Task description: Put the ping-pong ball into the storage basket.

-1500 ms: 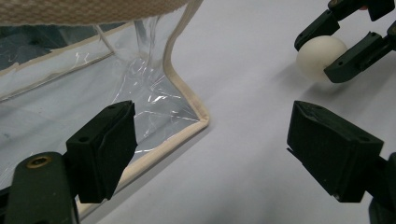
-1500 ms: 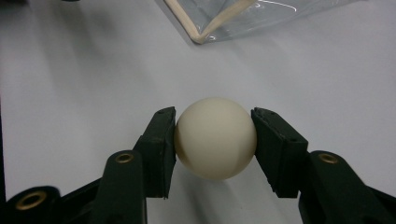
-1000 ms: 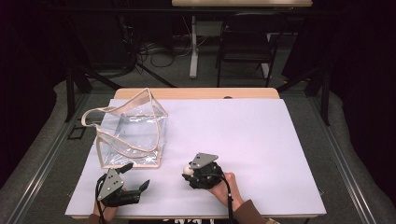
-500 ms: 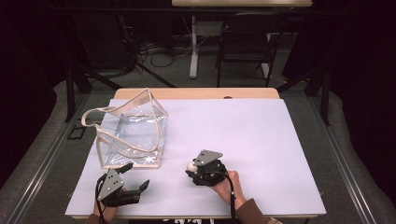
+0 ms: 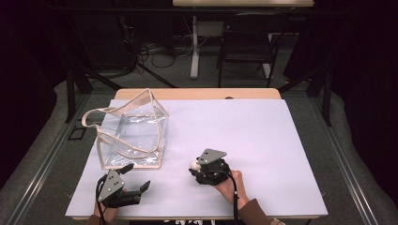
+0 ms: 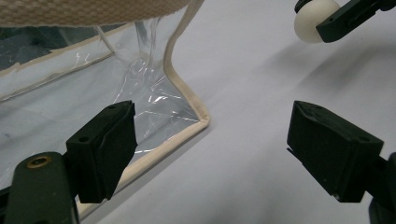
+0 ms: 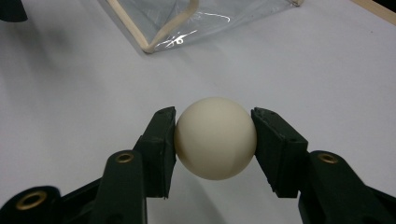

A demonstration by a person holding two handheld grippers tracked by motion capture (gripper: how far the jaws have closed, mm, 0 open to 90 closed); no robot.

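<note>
The right gripper (image 7: 215,140) pinches a small, smooth cream ball (image 7: 215,138), seemingly light and slippery, across its middle, right of the clear plastic tote bag (image 5: 133,136); the left gripper (image 6: 210,154) is spread.

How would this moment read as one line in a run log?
right claw: shut on cream round ball | left claw: open beside clear plastic tote bag | ball outside bag

The right tool (image 5: 193,167), clamped on the cream ball (image 5: 194,165), has drifted slightly toward 5 o'clock across the worktop (image 5: 263,140), a little farther from the clear bag (image 5: 133,136) and nearer the person's edge, ball carried along.
</note>
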